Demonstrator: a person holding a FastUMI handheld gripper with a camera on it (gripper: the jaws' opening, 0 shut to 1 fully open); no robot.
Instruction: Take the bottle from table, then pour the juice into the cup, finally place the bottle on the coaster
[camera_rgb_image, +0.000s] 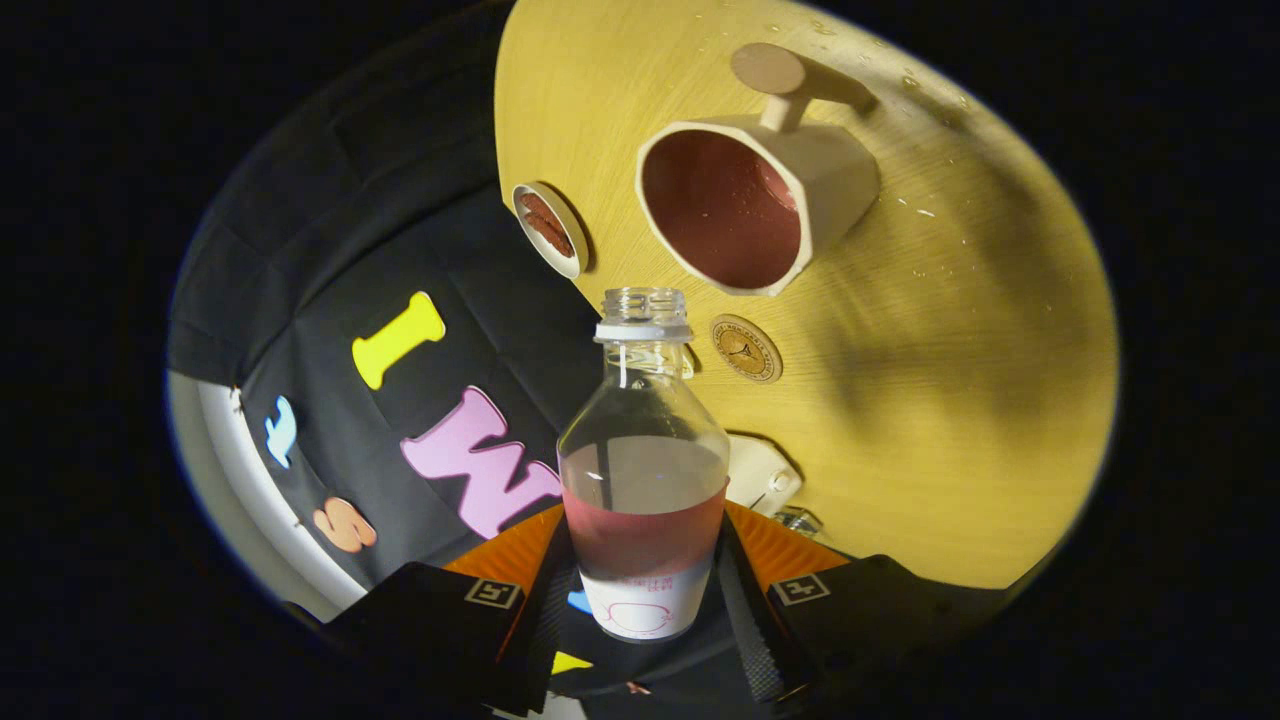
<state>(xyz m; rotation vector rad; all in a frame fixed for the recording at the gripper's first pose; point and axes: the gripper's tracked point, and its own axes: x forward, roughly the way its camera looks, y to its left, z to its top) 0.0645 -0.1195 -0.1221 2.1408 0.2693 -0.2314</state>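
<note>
round wooden table (960, 400), pale yellow with fine straight grain, lit warmly from one side. scattered droplets glinting near its far rim. broad soft shadows across the near part of the wood. black cloth wall (330, 280) beside it, creased in folds. strip of white surface (240, 480) below the cloth, curving along its lower hem.

The fingers (745, 600) are covering the bottle's (645, 470) lower sides; the bottle is hiding part of a white piece (762, 470) lying on the worktop (950, 400).
</note>
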